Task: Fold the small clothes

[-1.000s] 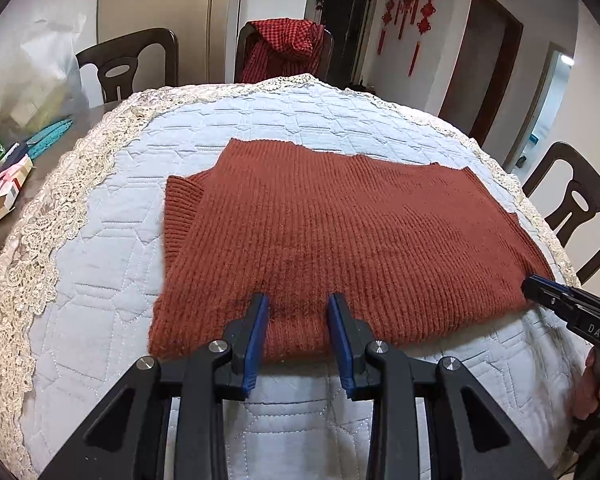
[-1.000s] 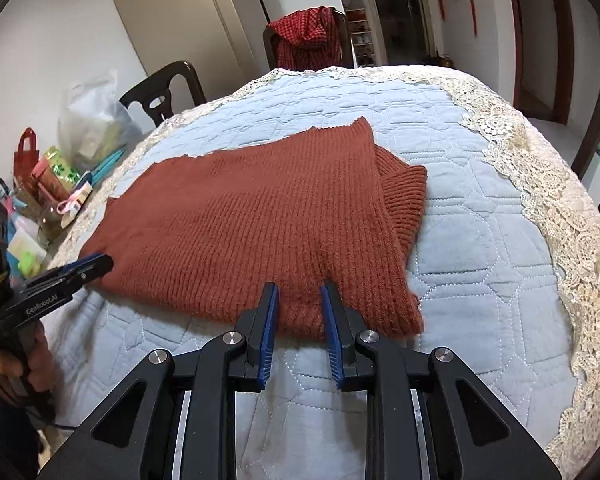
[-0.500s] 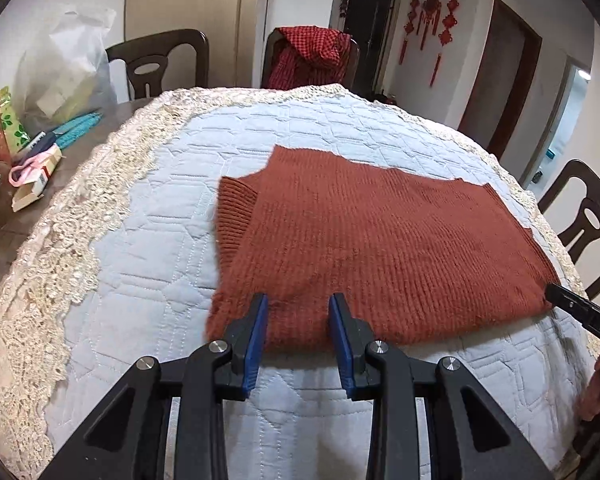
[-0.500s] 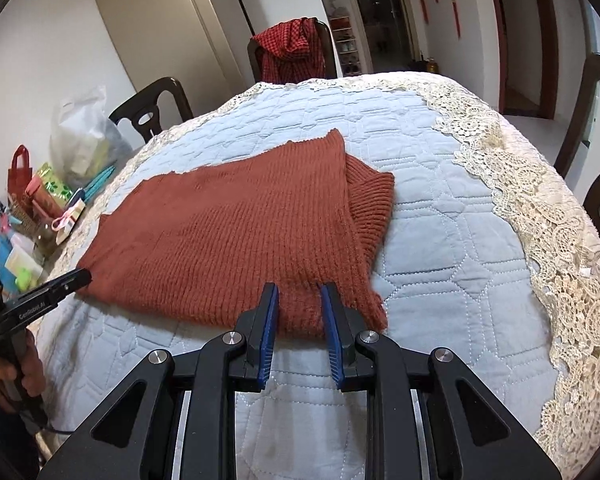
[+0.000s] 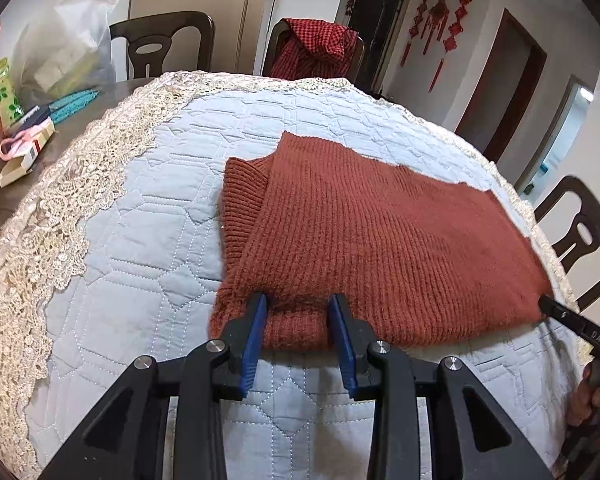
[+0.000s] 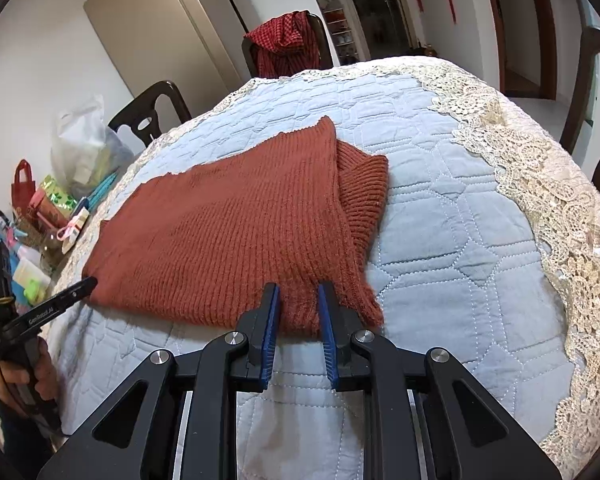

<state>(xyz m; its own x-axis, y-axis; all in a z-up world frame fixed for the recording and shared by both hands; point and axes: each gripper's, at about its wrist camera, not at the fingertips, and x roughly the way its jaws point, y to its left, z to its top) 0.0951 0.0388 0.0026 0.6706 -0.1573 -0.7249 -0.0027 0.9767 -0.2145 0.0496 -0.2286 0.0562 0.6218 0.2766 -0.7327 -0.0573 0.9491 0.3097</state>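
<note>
One rust knit sweater [image 5: 380, 240], laid flat mid-frame on quilted tablecloth [image 5: 140, 280]; near hem is bracketed by left gripper [image 5: 298, 308] and right gripper [image 6: 298, 300], the right's jaws just narrowed; grip cannot be told.

Setting was a home dining room. Evidence: round table [image 5: 100, 92] covered by a quilted cloth [image 5: 148, 248] with a lace border [image 5: 60, 208] — dark wooden dining chairs [image 5: 162, 46] stood around it, one draped with a red checked garment [image 5: 316, 46]. Red knot ornaments [image 5: 436, 20] hung on the wall by interior doorways — bags and small packets [image 6: 56, 200] cluttered the table's far side.
</note>
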